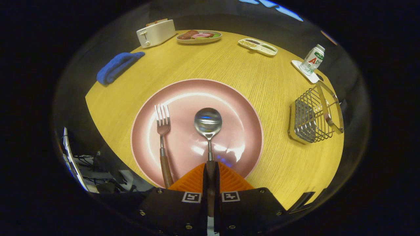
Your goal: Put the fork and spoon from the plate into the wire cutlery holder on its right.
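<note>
A pink plate [239,111] lies on the wooden table just ahead of my fingers. A spoon [208,123] rests on it, bowl pointing away, and its dark handle runs back between my two fingers. My gripper [210,168] is shut on that handle, with both fingers pressed against it. A fork [162,131] with a wooden handle lies on the plate to the left of the spoon, tines pointing away. The wire cutlery holder [313,114] stands on the table to the right of the plate, with nothing visible inside.
Beyond the plate, at the table's far side, stand a white toaster [156,32], a plate of food [199,36] and a divided snack tray [258,46]. A folded blue cloth [118,65] lies far left. A small bottle [313,59] on a coaster stands behind the holder.
</note>
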Demonstrator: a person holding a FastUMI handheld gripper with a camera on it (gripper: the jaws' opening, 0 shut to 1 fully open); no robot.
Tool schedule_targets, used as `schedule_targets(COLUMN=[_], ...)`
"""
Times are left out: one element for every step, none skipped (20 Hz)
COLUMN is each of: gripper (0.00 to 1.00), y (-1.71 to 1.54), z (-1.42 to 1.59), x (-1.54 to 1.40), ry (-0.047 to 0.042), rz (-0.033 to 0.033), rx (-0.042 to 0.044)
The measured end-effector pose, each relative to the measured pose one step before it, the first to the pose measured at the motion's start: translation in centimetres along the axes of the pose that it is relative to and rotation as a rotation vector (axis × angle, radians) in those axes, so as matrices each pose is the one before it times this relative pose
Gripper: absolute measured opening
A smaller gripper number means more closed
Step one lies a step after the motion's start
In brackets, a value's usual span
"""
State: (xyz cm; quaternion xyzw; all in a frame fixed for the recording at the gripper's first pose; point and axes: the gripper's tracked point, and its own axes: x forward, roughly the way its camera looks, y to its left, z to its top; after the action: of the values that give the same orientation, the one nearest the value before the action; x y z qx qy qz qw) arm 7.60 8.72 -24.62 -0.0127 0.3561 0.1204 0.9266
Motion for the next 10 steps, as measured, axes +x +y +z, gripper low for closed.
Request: schedule_targets(gripper=[0.08, 0.08, 0.08, 0.08, 0.08, 0.08, 0.08, 0.08, 0.08, 0.08], y=[0.001, 0.0, 0.023, 0.207, 0.059, 0.027, 0.002, 0.015, 0.064, 0.102], z=[0.266, 0.025, 0.034, -0.002, 0.142, 0.12, 0.226, 0.25, 0.419, 0.369], x=[-0.066, 0.024, -0.015, -0.021, -0.126, -0.123, -0.2, -0.201, -0.364, -0.295], ry=[-0.00594, 0.00112, 0.00097, -0.0003, -0.00091, -0.00436, -0.00263, -0.0098, -0.01092, -0.01195], rz=[0.00931, 0.00561, 0.00837, 0.00923, 0.00609, 0.00405, 0.00441, 0.00429, 0.00657, 0.00913], rx=[0.0311, 0.03158, 0.02863, 0.02766, 0.01731, 0.0129, 0.01114, 0.00983, 0.00945, 0.01339])
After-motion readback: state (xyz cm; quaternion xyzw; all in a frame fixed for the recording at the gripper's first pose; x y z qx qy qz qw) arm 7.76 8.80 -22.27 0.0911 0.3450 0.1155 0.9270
